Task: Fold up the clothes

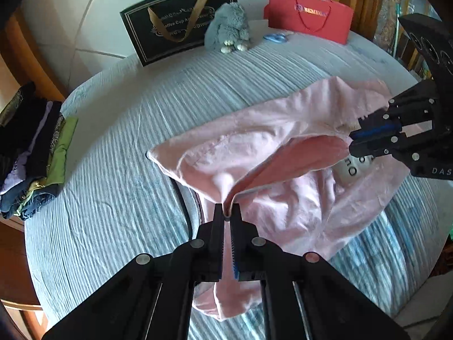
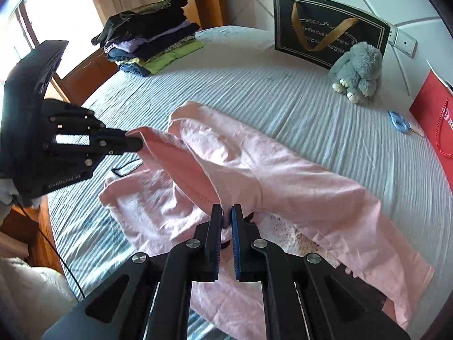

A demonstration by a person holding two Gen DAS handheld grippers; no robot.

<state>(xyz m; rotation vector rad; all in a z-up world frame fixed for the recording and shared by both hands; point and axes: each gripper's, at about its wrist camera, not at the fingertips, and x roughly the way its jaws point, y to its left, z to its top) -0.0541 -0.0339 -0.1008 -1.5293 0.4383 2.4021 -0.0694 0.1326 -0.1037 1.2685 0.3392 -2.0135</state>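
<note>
Through my left wrist camera, my left gripper (image 1: 227,212) is clenched on a hem edge of the pink garment (image 1: 283,175), lifting it off the striped bedspread (image 1: 127,198). The rest of the garment lies crumpled across the middle of the bed. At the right edge my right gripper (image 1: 352,141) pinches another part of the same hem, so the cloth opens between us (the darker pink inside shows). A stack of folded clothes (image 1: 34,147) sits at the left edge; a black gift bag (image 1: 181,22), a grey plush rabbit (image 1: 228,28), blue scissors (image 1: 275,38) and a red bag (image 1: 311,15) line the far side.

Through my right wrist camera, my right gripper (image 2: 226,212) is closed on pink fabric (image 2: 254,170) bunched between its fingers. My left gripper (image 2: 138,143) grips a raised fold at the left. The folded stack (image 2: 153,45) stands beyond it.
</note>
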